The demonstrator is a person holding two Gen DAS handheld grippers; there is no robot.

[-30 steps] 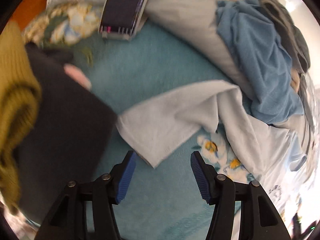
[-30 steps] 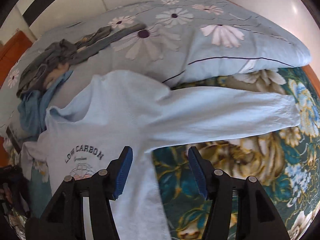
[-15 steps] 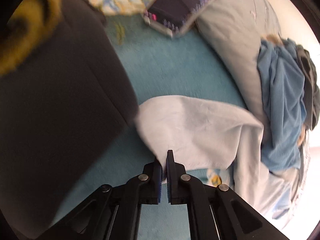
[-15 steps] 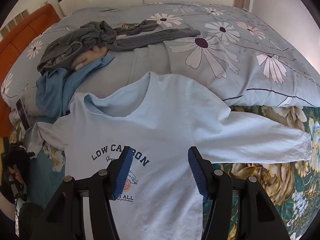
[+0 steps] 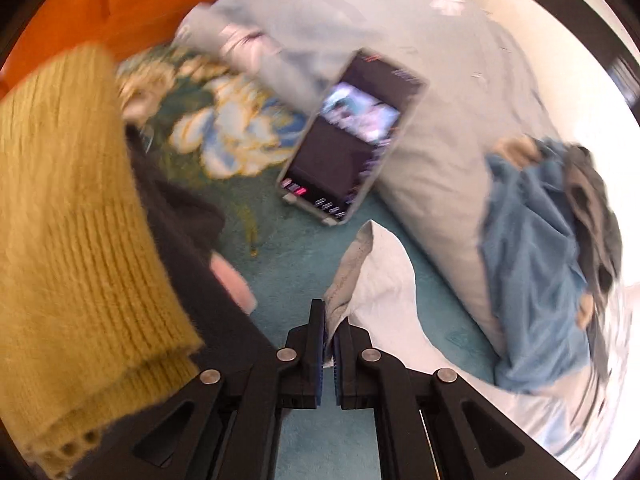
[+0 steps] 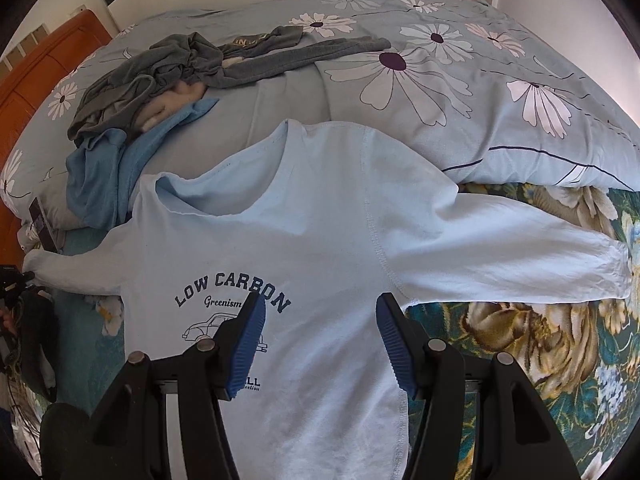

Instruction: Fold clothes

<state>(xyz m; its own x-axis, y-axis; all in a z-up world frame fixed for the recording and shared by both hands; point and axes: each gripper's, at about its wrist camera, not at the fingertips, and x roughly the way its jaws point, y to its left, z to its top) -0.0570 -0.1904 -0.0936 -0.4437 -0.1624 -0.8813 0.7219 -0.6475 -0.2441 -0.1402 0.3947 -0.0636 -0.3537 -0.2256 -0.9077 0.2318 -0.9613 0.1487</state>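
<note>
A pale blue long-sleeved shirt (image 6: 320,240) with "LOW CARBON" print lies face up on the bed, sleeves spread left and right. My left gripper (image 5: 329,356) is shut on the cuff of its left sleeve (image 5: 380,276) and holds it lifted off the teal bedding. My right gripper (image 6: 320,340) is open and empty, hovering over the shirt's chest, just right of the print. The right sleeve (image 6: 520,264) lies flat toward the right.
A phone (image 5: 352,140) with a lit screen leans on a grey pillow (image 5: 432,176). A blue garment (image 6: 116,172) and grey clothes (image 6: 168,68) are piled on the floral duvet (image 6: 480,80). A yellow knitted sleeve (image 5: 68,240) fills the left. An orange headboard (image 6: 44,68) stands at far left.
My left gripper, shut on the sleeve cuff, has lifted it and swung, bringing the phone to centre view. The right gripper has moved slightly over the shirt's chest, staying open.
</note>
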